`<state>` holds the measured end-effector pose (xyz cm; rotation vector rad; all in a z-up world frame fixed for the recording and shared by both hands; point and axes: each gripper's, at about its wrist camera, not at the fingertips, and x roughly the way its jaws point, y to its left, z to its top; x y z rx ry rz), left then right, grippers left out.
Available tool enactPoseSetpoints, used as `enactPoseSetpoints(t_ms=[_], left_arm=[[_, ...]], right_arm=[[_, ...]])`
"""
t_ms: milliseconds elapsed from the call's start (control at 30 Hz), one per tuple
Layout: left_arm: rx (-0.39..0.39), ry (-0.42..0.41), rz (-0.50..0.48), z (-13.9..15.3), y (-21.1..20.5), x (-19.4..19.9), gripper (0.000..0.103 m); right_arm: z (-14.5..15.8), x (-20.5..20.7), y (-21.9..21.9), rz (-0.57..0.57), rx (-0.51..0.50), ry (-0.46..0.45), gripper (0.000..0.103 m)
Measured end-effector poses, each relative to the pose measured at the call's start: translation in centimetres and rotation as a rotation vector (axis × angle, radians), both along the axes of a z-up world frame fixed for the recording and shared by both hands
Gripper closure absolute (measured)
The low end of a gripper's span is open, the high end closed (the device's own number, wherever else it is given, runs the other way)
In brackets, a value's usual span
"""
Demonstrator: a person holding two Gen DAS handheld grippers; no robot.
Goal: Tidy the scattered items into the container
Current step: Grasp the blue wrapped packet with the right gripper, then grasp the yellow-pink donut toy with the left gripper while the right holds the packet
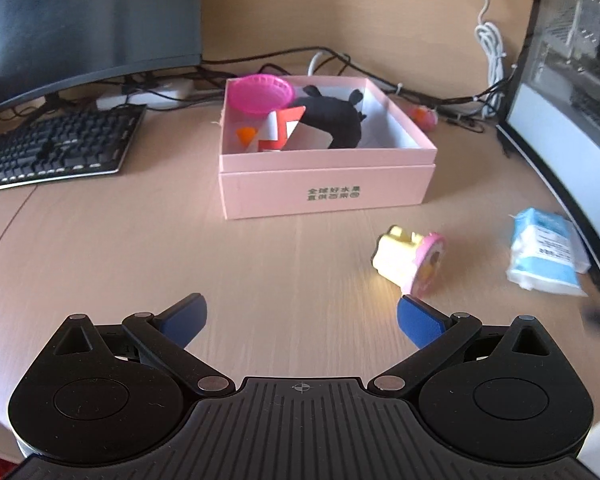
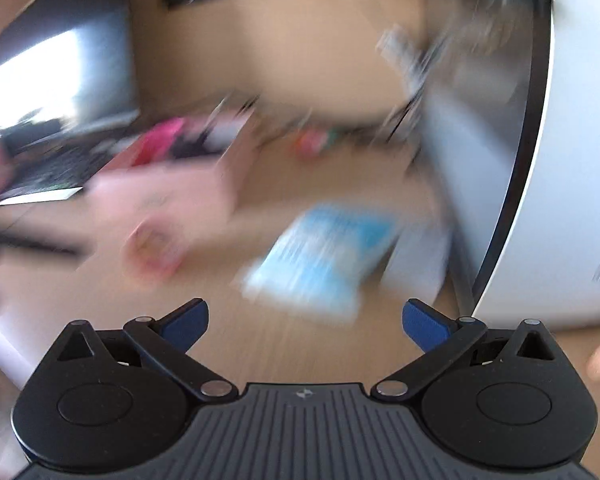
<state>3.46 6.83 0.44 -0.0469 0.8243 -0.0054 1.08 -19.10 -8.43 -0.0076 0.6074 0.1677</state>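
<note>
Left gripper [image 1: 302, 322]: jaws are spread wide, nothing is held between the blue pads [image 1: 184, 318]; bare table [image 1: 100, 248] is seen below them.

Right gripper [image 2: 305, 322]: jaws are also spread to full width, nothing is clamped. The right wrist view is heavily motion-blurred, so detail there is limited.

Container: a pink box [image 1: 328, 192] with green print on its front wall is set on the table, mid-frame in the left view, well ahead of the left gripper. Inside it are seen a pink plastic basket [image 1: 260, 94] at the back left corner, a black plush toy [image 1: 332, 120] in the middle, a red-and-white carton [image 1: 280, 130] tilted against the plush, and a small orange piece [image 1: 246, 135] by the left wall.

Still out on the table:
- yellow-and-pink toy [image 1: 410, 262], lying on its side, to the right of the box front and just beyond the left gripper's right pad.
- blue-and-white tissue pack [image 1: 544, 252], further right, close to the monitor [image 1: 572, 140]. In the right view the same pack [image 2: 320, 256] is seen just ahead of the open jaws, not between them.
- small orange-pink item [image 1: 424, 117] behind the box's right rear corner, near the cables [image 1: 440, 98]; identity cannot be told.

A keyboard [image 1: 56, 144] is seen left of the box.
</note>
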Motion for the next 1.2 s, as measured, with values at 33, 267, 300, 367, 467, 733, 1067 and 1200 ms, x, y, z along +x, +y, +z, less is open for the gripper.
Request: enactPoseSetpoints(t_ms=[33, 267, 300, 367, 467, 733, 1067, 1200], left_arm=[[-0.004, -0.001, -0.006, 0.1, 0.2, -0.6, 0.0], [0.021, 0.008, -0.103, 0.2, 0.8, -4.5, 0.0], [0.021, 0.011, -0.111, 0.1, 0.9, -4.6, 0.0], [0.009, 0.016, -0.125, -0.2, 1.0, -4.5, 0.0], [-0.009, 0.0, -0.177, -0.4, 0.4, -3.5, 0.0], [0.028, -0.051, -0.34, -1.5, -4.4, 1.4, 0.0], [0.0, -0.013, -0.33, -2.9, -6.1, 6.6, 0.0], [0.012, -0.009, -0.335, -3.2, -6.6, 7.2, 0.002]], right_arm=[[-0.1, 1.2, 0.4, -0.034, 0.017, -0.001, 0.0], [-3.1, 8.0, 3.3, -0.155, -0.065, 0.057, 0.019], [-3.3, 8.2, 3.1, -0.155, -0.057, 0.075, 0.032], [-3.0, 7.7, 2.6, -0.138, -0.015, 0.099, 0.043], [-2.1, 5.4, 2.4, -0.074, -0.016, 0.103, 0.05], [0.8, -1.9, 1.2, 0.057, -0.026, 0.126, 0.05], [1.5, -4.5, -1.1, 0.013, -0.006, 0.127, 0.05], [1.4, -4.8, -1.5, 0.018, -0.005, 0.134, 0.05]])
